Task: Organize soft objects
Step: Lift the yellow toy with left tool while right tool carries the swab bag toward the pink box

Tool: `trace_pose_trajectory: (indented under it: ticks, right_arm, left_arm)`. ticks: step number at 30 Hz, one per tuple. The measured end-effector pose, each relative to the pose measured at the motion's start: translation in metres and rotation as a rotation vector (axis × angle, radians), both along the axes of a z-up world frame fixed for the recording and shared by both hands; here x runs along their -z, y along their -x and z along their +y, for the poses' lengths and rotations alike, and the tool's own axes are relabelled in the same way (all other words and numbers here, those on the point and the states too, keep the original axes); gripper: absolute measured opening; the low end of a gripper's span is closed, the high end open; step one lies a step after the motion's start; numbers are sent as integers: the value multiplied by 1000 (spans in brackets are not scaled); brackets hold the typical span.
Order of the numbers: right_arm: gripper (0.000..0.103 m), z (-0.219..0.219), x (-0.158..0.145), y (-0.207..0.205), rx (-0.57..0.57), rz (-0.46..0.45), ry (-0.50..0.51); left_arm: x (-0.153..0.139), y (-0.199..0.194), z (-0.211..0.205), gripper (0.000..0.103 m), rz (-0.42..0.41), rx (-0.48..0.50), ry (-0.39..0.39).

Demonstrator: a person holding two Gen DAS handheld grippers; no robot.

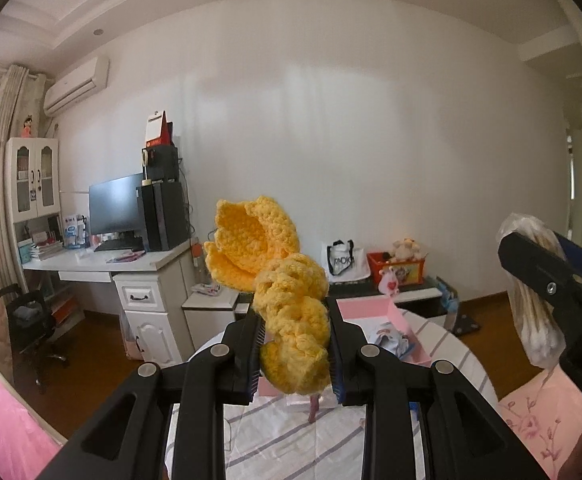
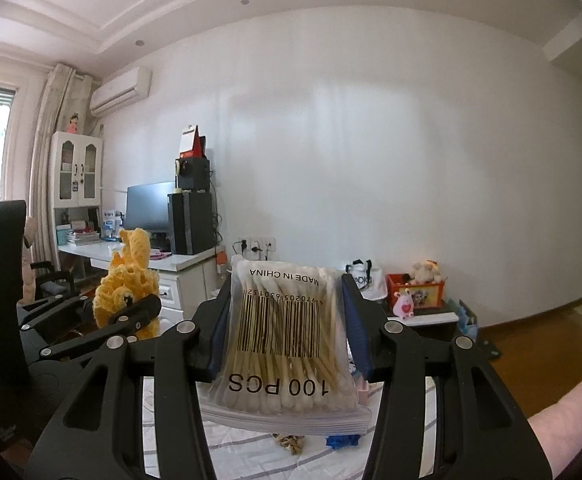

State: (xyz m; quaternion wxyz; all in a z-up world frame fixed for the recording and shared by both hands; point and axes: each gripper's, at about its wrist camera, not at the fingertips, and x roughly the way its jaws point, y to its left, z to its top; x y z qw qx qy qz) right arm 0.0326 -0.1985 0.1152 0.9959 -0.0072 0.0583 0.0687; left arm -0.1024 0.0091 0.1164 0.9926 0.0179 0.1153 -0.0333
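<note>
Left claw (image 1: 293,354) clamped on yellow crochet piece (image 1: 287,308), right claw (image 2: 287,332) clamped on cotton swab bag (image 2: 287,344), both raised above striped table (image 1: 291,440). Might slip: floppy yarn, slick plastic.

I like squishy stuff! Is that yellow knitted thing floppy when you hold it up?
Probably floppy: the yellow knitted thing bunches and folds between the left hand-held gripper's pads. Its free top curls over unsupported, so it likely sags. It looks light and hardly slippery.

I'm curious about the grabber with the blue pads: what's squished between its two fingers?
A clear bag of cotton swabs, pinched in the right gripper. The right wrist view shows it best.
</note>
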Motion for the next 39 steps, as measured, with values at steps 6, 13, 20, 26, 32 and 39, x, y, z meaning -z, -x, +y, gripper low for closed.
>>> trace_pose_trajectory:
  ticks: [6, 13, 20, 26, 32, 39]
  right_arm:
    - [46, 4, -1, 6, -7, -16, 4]
    - [46, 0, 2, 10, 2, -35, 12]
    - [46, -2, 1, 8, 0, -28, 10]
    - [46, -3, -1, 7, 7, -26, 10]
    - [46, -2, -2, 0, 12, -13, 8]
    - [46, 2, -3, -22, 7, 26, -5]
  left_arm:
    - [10, 8, 0, 25, -12, -13, 8]
    - [16, 9, -2, 25, -11, -25, 10]
    - [16, 5, -4, 25, -9, -30, 12]
    - [12, -3, -13, 25, 4, -31, 5]
    - [8, -18, -13, 25, 25, -25, 3]
    - [1, -53, -6, 25, 54, -26, 19]
